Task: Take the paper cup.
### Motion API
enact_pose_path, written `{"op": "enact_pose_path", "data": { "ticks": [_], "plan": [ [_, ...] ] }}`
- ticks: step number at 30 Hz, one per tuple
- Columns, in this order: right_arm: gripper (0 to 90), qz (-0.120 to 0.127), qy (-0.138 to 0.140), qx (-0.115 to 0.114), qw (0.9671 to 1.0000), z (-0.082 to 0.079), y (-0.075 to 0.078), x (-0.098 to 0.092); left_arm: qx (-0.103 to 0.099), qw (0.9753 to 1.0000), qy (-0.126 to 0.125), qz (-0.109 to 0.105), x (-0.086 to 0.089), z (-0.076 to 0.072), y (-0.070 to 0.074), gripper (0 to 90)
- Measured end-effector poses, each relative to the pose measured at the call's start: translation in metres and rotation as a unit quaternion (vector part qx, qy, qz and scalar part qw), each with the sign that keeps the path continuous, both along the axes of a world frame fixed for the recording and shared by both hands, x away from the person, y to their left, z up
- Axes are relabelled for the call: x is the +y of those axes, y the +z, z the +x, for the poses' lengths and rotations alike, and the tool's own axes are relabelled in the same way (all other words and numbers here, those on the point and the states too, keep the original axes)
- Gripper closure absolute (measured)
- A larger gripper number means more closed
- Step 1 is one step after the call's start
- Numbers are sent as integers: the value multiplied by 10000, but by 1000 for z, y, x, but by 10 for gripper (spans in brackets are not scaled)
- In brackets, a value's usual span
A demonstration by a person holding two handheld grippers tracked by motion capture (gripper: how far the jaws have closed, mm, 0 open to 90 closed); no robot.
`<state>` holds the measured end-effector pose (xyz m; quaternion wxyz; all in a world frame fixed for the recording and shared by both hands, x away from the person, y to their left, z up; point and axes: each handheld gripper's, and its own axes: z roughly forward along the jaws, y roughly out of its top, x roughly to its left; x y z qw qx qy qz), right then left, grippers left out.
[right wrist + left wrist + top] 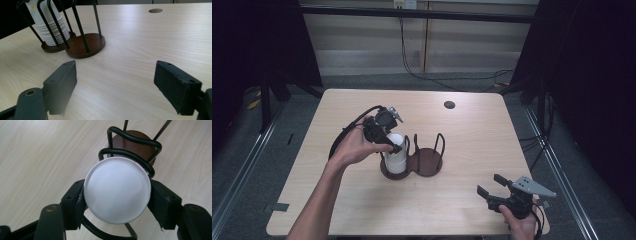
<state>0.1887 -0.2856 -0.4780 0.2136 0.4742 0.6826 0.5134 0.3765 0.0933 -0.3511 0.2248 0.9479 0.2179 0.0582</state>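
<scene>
Now the left gripper has its fingers pinching the top of the stack of white cups, which sits upside down in the left ring of the wire holder mid-surface; the right gripper hovers near the front right corner, fingers spread wide

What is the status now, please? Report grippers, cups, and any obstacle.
Left gripper shut on top cup of stack in holder. Right gripper open, idle, apart. Holder wires close around stack.

1 stack of white cups, 1 holder with 2 bays, 2 grippers
</scene>
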Motion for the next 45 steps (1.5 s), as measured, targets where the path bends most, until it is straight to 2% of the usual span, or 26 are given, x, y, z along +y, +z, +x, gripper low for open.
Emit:
{"op": "enact_pose_path", "data": {
  "ticks": [14, 28, 38, 45],
  "plan": [
    [180, 11, 5, 7, 10000, 0, 0, 0, -134, 9999, -68, -6, 0, -2, 3, 351],
    [180, 19, 5, 22, 10000, 0, 0, 0, -145, 9999, -9, -62, 2, -1, 6, 349],
    [180, 14, 5, 24, 10000, 0, 0, 0, -155, 9993, 160, -295, 7, -1, 10, 351],
    [180, 27, 1, 33, 10000, 0, 0, 0, -242, 9995, 125, -173, 5, -2, 8, 351]
  ]
}}
